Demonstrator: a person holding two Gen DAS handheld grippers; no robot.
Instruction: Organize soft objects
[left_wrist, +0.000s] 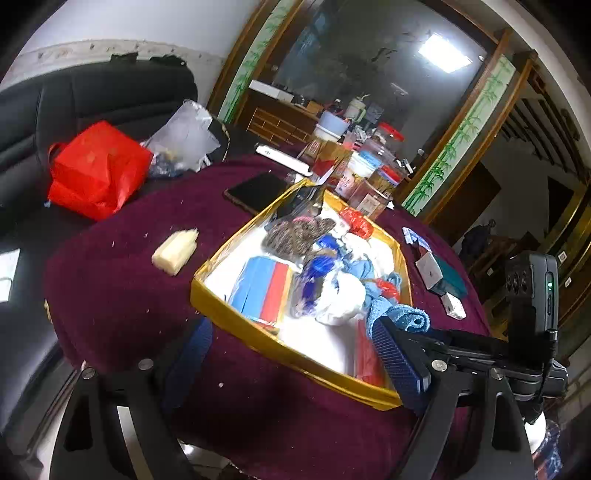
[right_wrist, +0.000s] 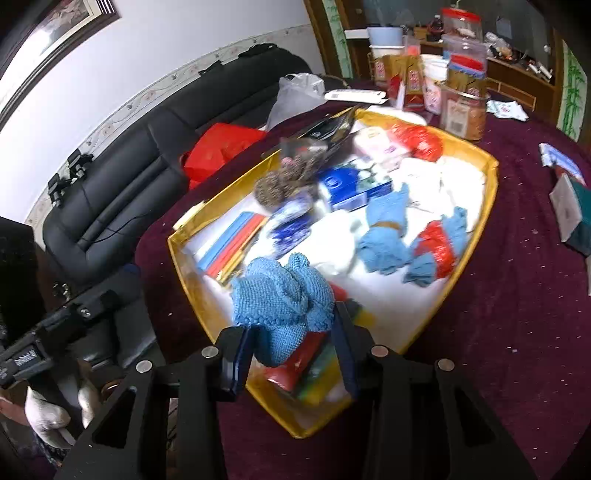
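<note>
A gold-rimmed box (left_wrist: 236, 314) (right_wrist: 487, 192) on the maroon table holds a jumble of soft things: blue cloths (right_wrist: 384, 236), white cloths (left_wrist: 340, 299), red bags (right_wrist: 421, 140), a speckled brown piece (left_wrist: 299, 232). My right gripper (right_wrist: 291, 354) is shut on a light blue knitted cloth (right_wrist: 284, 299) over the box's near corner; the cloth also shows in the left wrist view (left_wrist: 410, 317). My left gripper (left_wrist: 295, 354) is open and empty over the box's near edge. A yellow sponge (left_wrist: 175, 251) lies on the table left of the box.
A black phone (left_wrist: 255, 192) lies behind the box. A red bag (left_wrist: 96, 170) and a clear plastic bag (left_wrist: 184, 136) sit on the black sofa (right_wrist: 122, 192). Jars and boxes (right_wrist: 461, 99) crowd the table's far side. Small packets (left_wrist: 439, 273) lie right of the box.
</note>
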